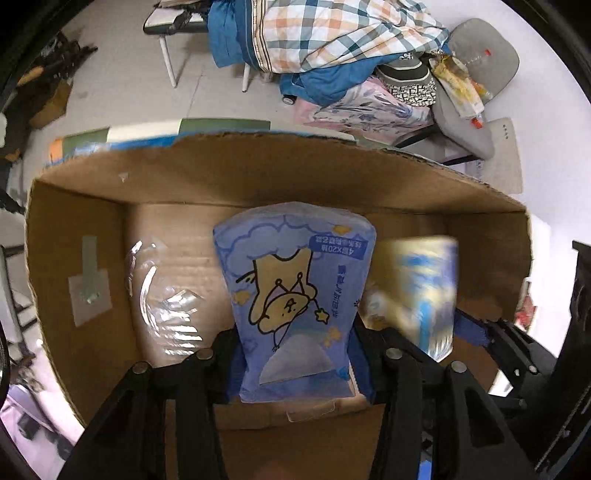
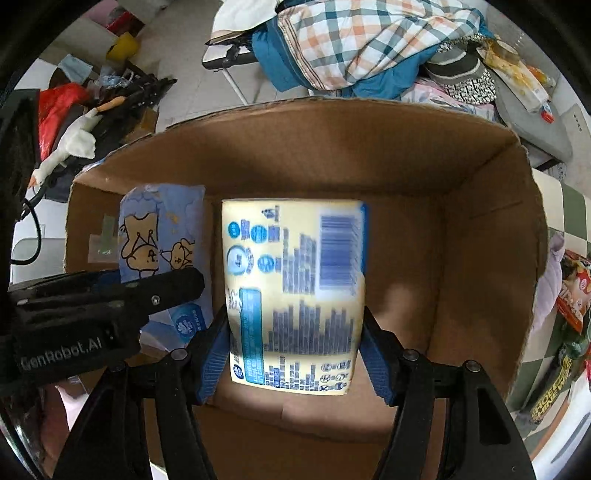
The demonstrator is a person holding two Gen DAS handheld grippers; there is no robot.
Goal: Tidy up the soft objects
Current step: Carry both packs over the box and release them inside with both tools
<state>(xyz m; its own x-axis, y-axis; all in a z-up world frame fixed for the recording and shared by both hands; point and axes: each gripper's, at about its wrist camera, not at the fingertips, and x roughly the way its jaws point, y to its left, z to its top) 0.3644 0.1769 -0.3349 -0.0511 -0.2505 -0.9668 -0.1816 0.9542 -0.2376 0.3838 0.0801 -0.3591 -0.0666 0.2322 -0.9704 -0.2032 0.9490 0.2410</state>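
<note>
An open cardboard box (image 1: pixel 295 173) fills both views, and both grippers point down into it. My left gripper (image 1: pixel 295 328) is shut on a blue tissue pack (image 1: pixel 295 266) printed with a cartoon bear. Its blue pads pinch the pack's near end, and the far end reaches the box floor. In the right wrist view that pack (image 2: pixel 159 229) and the left gripper (image 2: pixel 166 295) are at the left. A yellow tissue pack (image 2: pixel 295 288) with blue print lies blurred between the fingers of my right gripper (image 2: pixel 295 310). The pads flank it loosely. It shows blurred beside the blue pack (image 1: pixel 413 291).
Behind the box (image 2: pixel 332 147), plaid and blue clothes (image 1: pixel 332 33) are heaped on a folding table. A grey cushioned seat (image 1: pixel 480 66) is at the right. A white goose plush (image 2: pixel 70 144) and a red bag (image 2: pixel 55 107) lie left of the box. Tape patches (image 1: pixel 88 291) mark the box's left wall.
</note>
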